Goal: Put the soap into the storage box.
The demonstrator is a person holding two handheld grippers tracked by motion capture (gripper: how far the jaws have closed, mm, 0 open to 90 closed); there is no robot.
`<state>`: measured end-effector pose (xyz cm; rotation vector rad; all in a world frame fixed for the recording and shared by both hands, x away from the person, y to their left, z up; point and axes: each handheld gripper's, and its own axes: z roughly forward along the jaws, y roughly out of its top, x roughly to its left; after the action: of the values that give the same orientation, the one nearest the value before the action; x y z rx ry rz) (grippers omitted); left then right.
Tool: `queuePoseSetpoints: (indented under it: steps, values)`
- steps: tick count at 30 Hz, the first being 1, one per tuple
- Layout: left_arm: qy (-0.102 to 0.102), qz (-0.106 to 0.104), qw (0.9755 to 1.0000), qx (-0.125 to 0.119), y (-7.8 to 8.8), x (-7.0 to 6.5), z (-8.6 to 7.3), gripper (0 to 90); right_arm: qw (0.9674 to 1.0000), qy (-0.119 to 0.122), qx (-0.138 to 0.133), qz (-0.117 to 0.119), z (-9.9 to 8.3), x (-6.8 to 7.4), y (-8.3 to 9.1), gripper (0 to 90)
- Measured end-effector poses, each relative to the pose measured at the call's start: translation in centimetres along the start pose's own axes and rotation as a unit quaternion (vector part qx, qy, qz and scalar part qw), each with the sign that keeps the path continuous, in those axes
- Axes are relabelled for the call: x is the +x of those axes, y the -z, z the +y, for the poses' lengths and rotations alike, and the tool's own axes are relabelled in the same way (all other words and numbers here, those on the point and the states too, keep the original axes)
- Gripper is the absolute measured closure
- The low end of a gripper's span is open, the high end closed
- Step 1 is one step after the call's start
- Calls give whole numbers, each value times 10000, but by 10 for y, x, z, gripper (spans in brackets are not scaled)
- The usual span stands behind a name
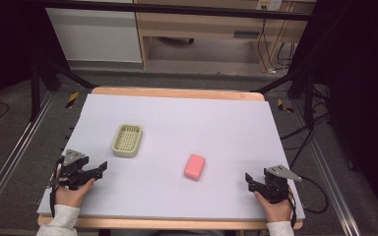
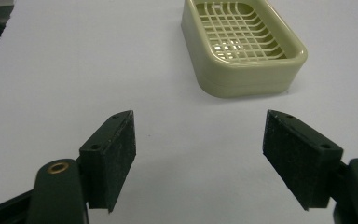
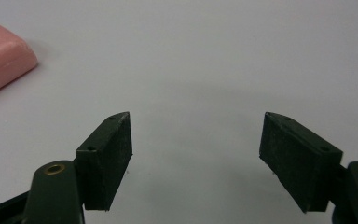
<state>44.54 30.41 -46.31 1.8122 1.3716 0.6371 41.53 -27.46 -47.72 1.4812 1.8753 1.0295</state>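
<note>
Sitting empty, the slotted soap dish [image 1: 127,140] lies apart from the pink soap [image 1: 195,166]; both grippers' fingers gape, released.

No lettering, brand, number or sign could be read anywhere in the three views; a small pale label on the wooden furniture [image 1: 246,34] behind the bench [image 1: 177,123] was too blurred to make out; the yellow-and-black striped markers [image 1: 72,100] on the floor at the bench's far corners carried no words; the soap dish [image 2: 242,44] and the pink bar [image 3: 2,58] showed no visible marking.
</note>
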Motion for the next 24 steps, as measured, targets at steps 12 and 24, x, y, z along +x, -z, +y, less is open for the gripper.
queuePoseSetpoints:
  steps: [12, 24]
  values:
    - [-96, -192, 9998, -27, 2, -12, 3, 272, 10000, 38, -62, -33, -3, 2, 0, 255]
    - [-275, -337, 9990, -73, 2, -28, 6, 275, 10000, 27, -20, 45, -4, 4, 0, 255]
